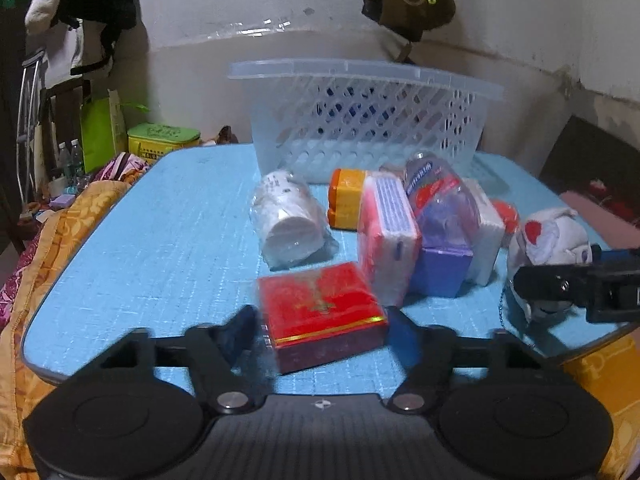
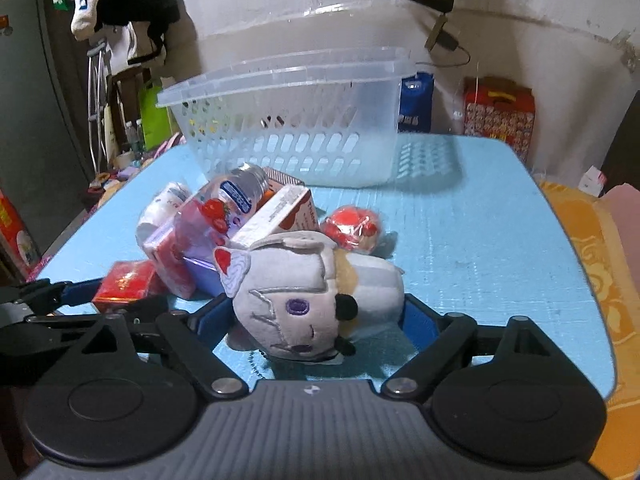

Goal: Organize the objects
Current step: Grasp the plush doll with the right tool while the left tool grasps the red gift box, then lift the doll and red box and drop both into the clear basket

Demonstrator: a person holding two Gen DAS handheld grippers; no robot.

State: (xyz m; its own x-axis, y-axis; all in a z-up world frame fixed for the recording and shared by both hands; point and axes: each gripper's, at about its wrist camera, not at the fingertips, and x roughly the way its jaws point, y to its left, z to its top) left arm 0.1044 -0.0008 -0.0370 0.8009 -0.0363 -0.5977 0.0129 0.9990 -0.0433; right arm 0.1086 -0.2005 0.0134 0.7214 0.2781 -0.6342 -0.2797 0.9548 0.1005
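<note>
A clear plastic basket (image 1: 360, 120) stands at the back of the blue table (image 1: 160, 240); it also shows in the right wrist view (image 2: 288, 120). My left gripper (image 1: 320, 332) is shut on a red box (image 1: 320, 312) with gold trim, just above the table. My right gripper (image 2: 316, 320) is shut on a grey plush toy (image 2: 304, 300), also visible in the left wrist view (image 1: 548, 248). Between them lie a wrapped white roll (image 1: 286, 220), an orange box (image 1: 346, 198), a pink-and-white pack (image 1: 386, 236), a plastic bottle (image 1: 436, 192) and a purple box (image 1: 440, 268).
A red wrapped ball (image 2: 352, 228) and a carton (image 2: 276, 220) lie behind the plush toy. Orange bedding (image 2: 600, 280) borders the table's right edge, patterned cloth (image 1: 40, 260) the left. A green box (image 1: 164, 140) and bags stand beyond the far left corner.
</note>
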